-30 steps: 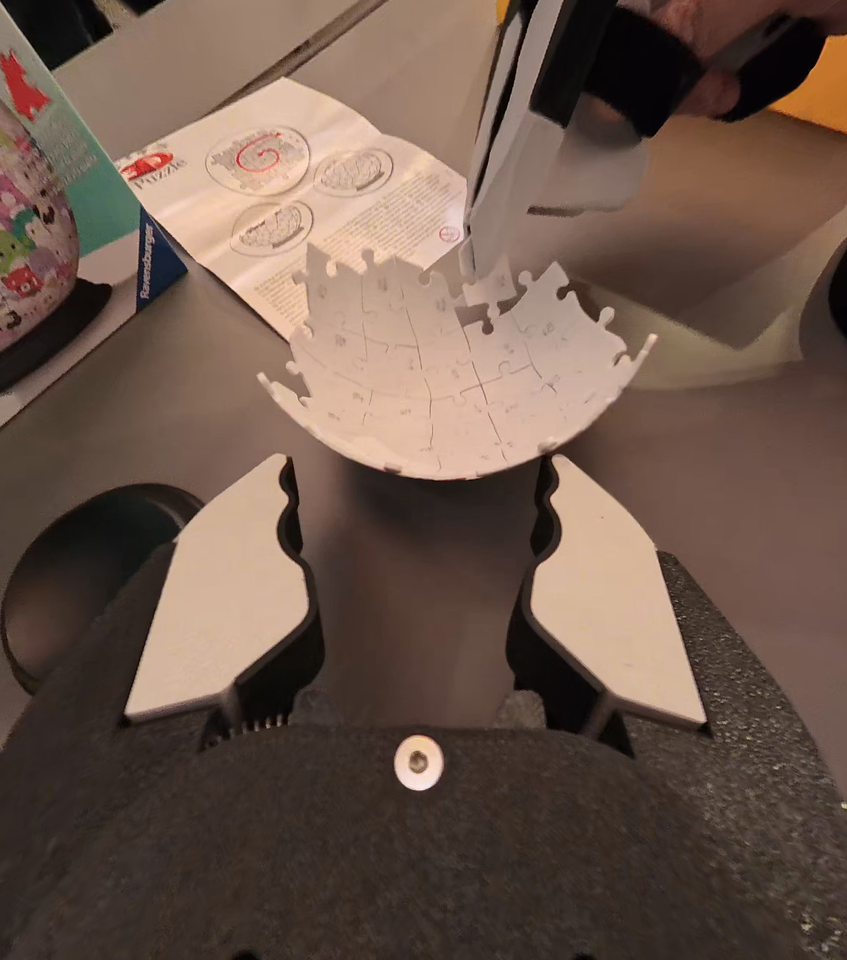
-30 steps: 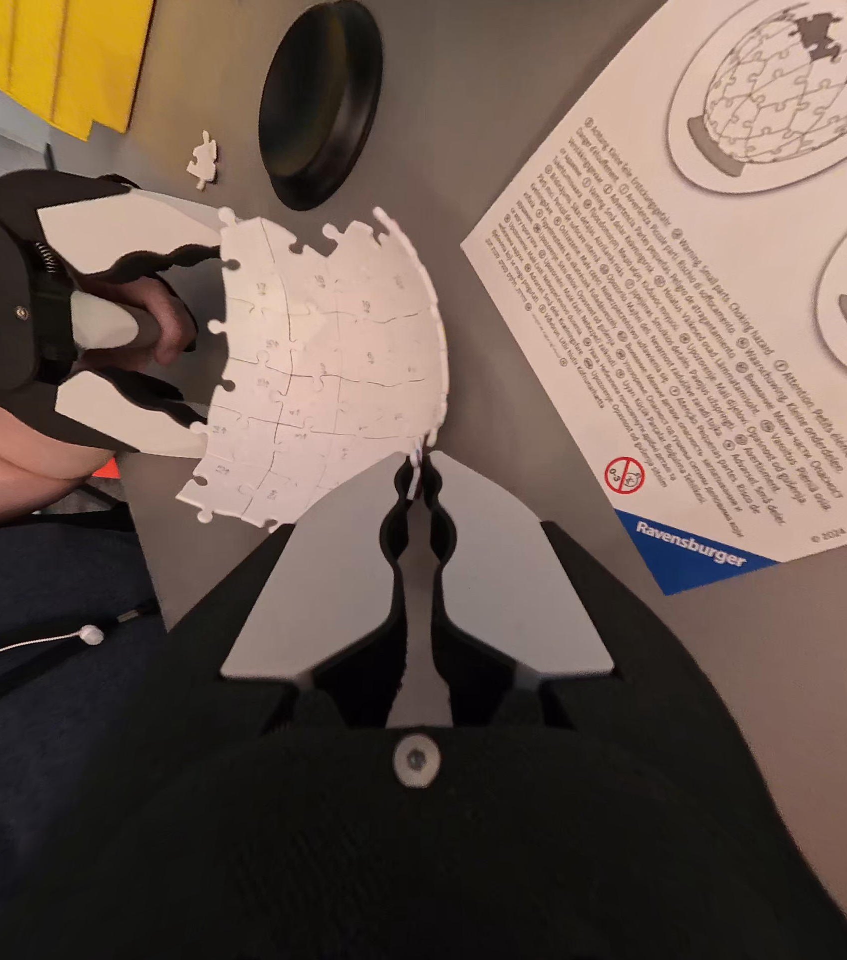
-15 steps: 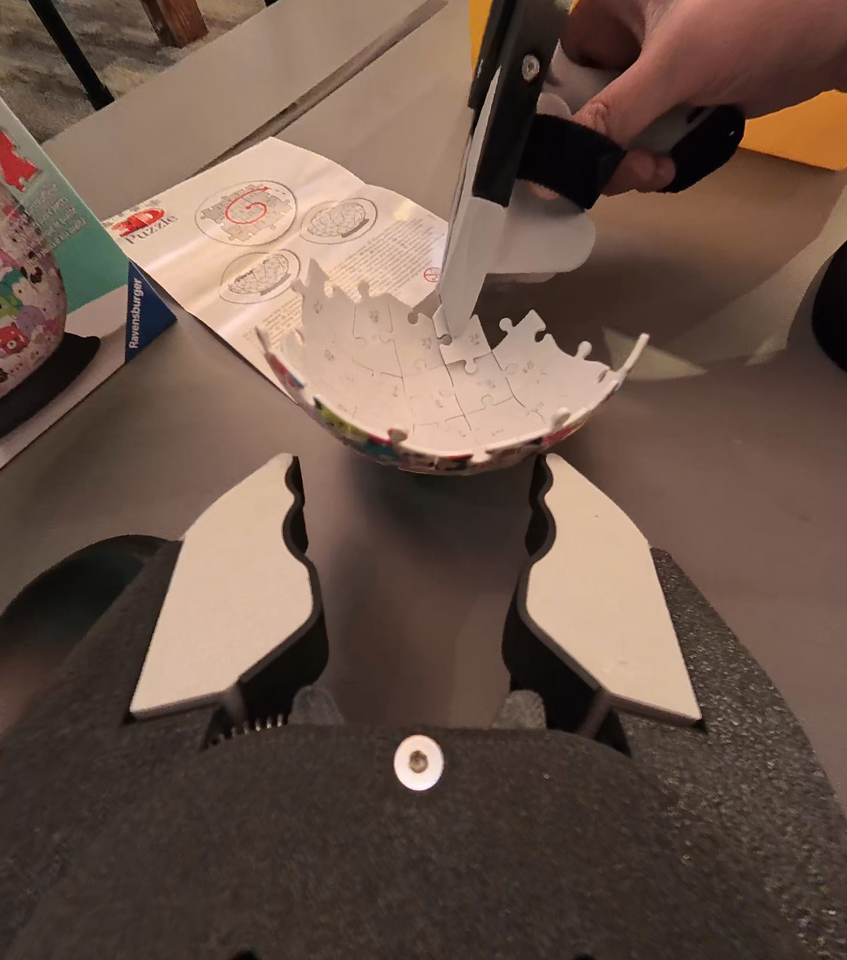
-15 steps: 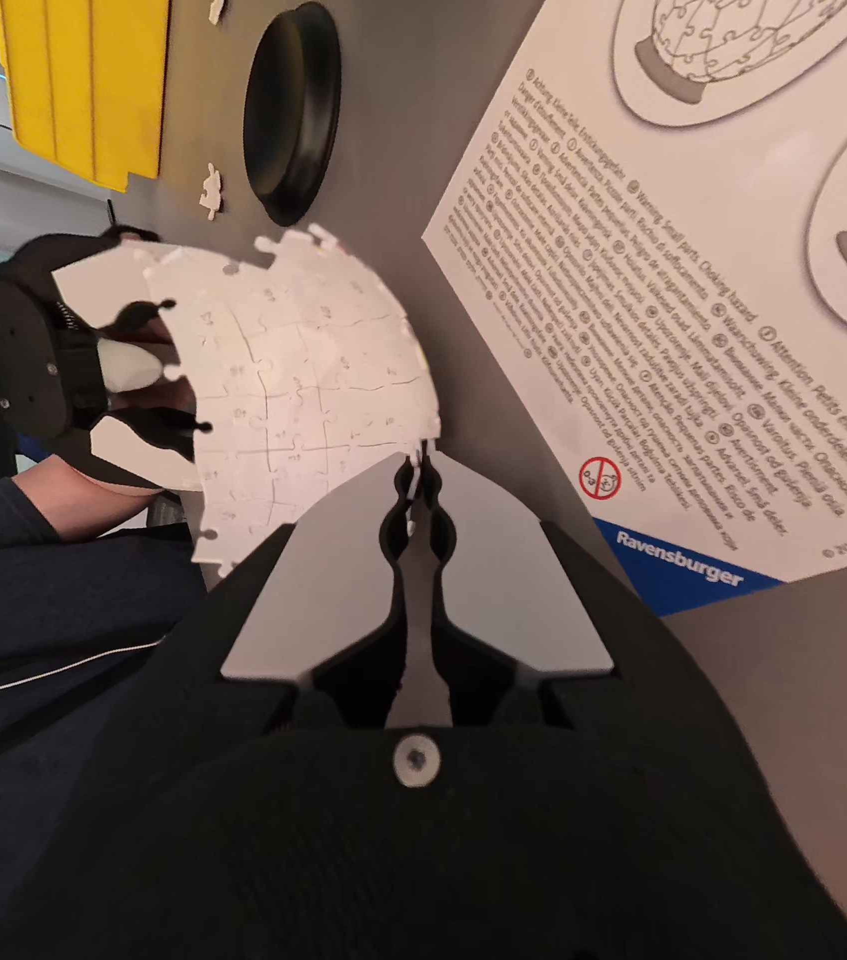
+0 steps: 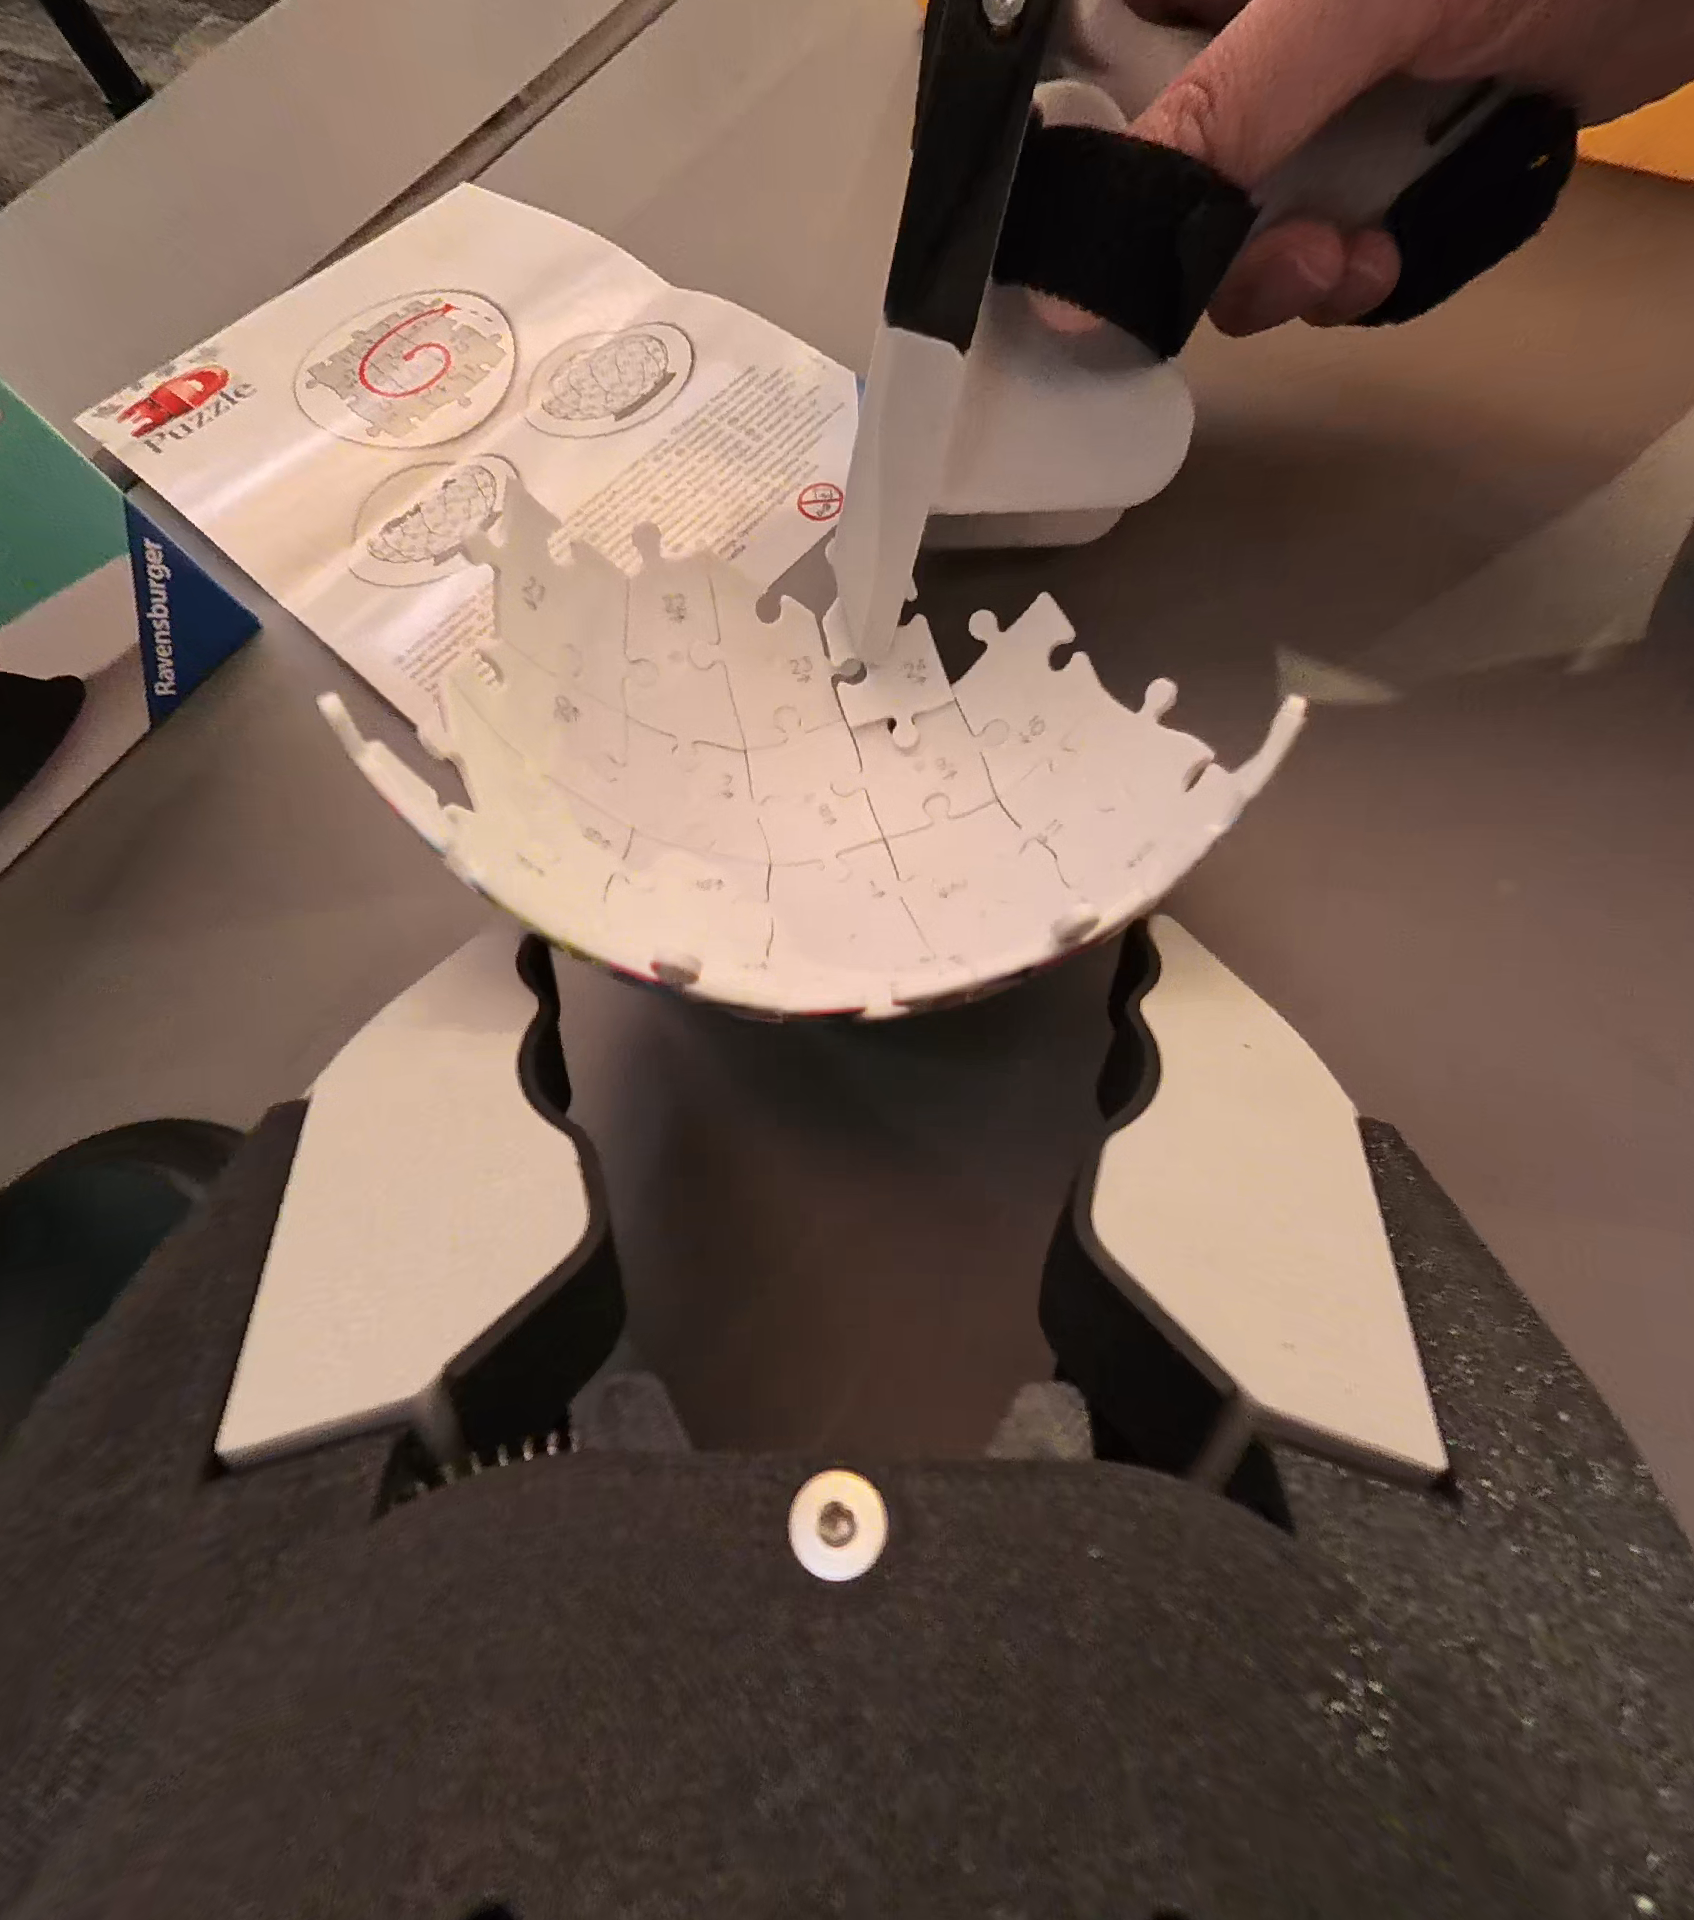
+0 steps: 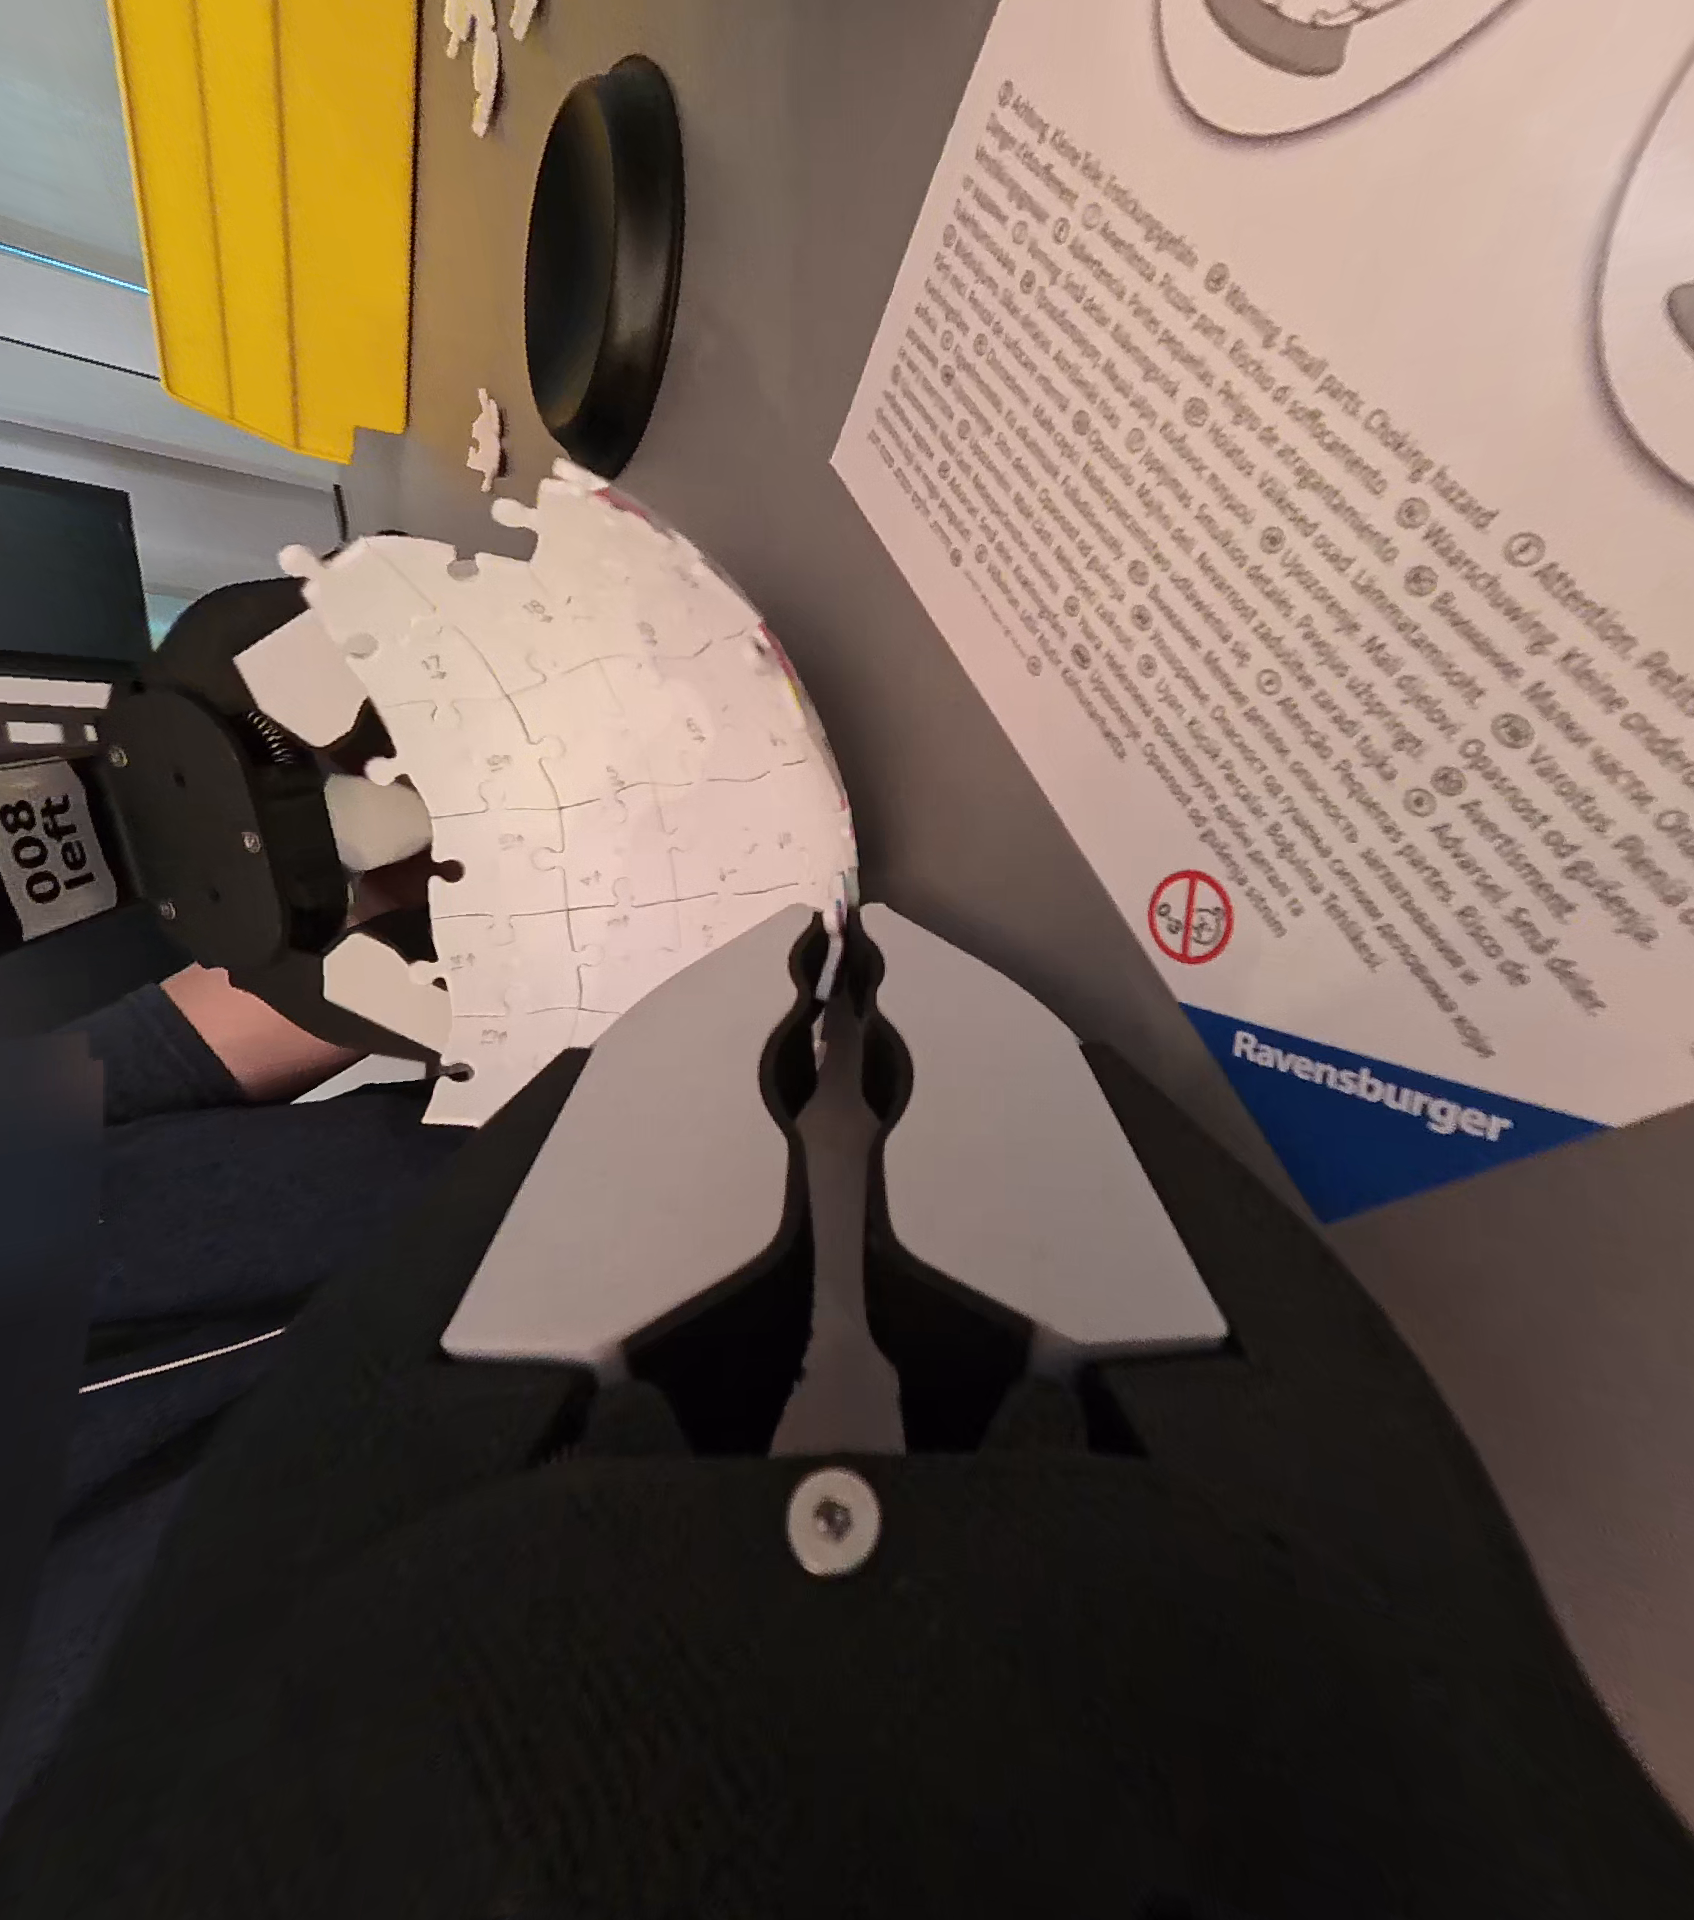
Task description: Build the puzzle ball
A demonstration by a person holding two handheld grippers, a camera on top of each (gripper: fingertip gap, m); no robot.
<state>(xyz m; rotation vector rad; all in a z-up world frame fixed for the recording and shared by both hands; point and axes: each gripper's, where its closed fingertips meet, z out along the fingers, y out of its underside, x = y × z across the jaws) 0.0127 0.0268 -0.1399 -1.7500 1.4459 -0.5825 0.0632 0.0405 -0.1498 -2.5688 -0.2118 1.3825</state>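
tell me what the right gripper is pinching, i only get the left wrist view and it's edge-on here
observer: the right gripper is shut on a thin white rim piece of the half-built puzzle ball; the piece's edge shows between the fingertips.
operator: any spare pieces around
observer: yes, a loose piece lies on the table beside a black round stand, near a yellow object.
operator: how does my left gripper look from that side
observer: the left gripper is open at the ball's opposite rim; i cannot tell whether it touches.
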